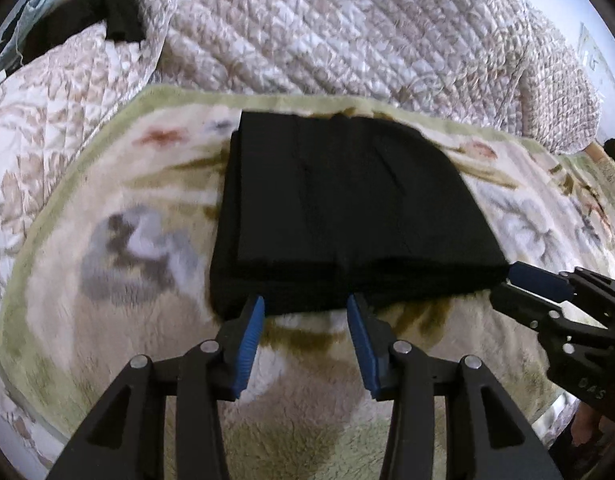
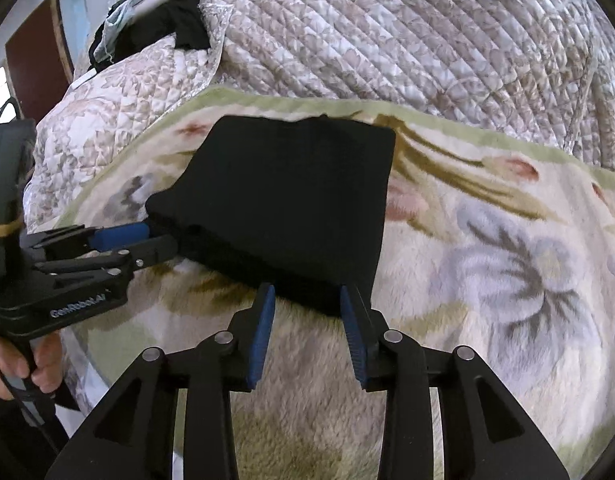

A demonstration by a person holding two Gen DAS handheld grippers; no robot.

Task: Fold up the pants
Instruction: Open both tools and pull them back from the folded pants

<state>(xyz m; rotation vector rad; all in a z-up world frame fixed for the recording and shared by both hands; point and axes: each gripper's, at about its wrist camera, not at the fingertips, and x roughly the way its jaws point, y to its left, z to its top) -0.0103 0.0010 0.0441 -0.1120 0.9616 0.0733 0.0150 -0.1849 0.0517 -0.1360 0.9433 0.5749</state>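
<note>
Lying folded — one pair of pants point(image 1: 347, 216), two grippers open.

Ahead of us the folded pants point(image 1: 347, 208) occupy the fleece blanket point(image 1: 119, 320); bare blanket lies open on both sides (the quilted bedding point(image 1: 347, 28) rises behind).

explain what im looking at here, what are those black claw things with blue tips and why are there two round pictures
Those claws are handheld two-finger grippers, one in each of a person's hands. Each carries a fisheye camera looking along its fingers, hence two round pictures. One shows the left gripper from its own camera, the other the right gripper. Between them lies a pair of black pants, folded into a neat rectangle, on a fleecy floral blanket over a quilted bedspread. Both grippers are open at the pants' near edge, holding nothing.
</note>
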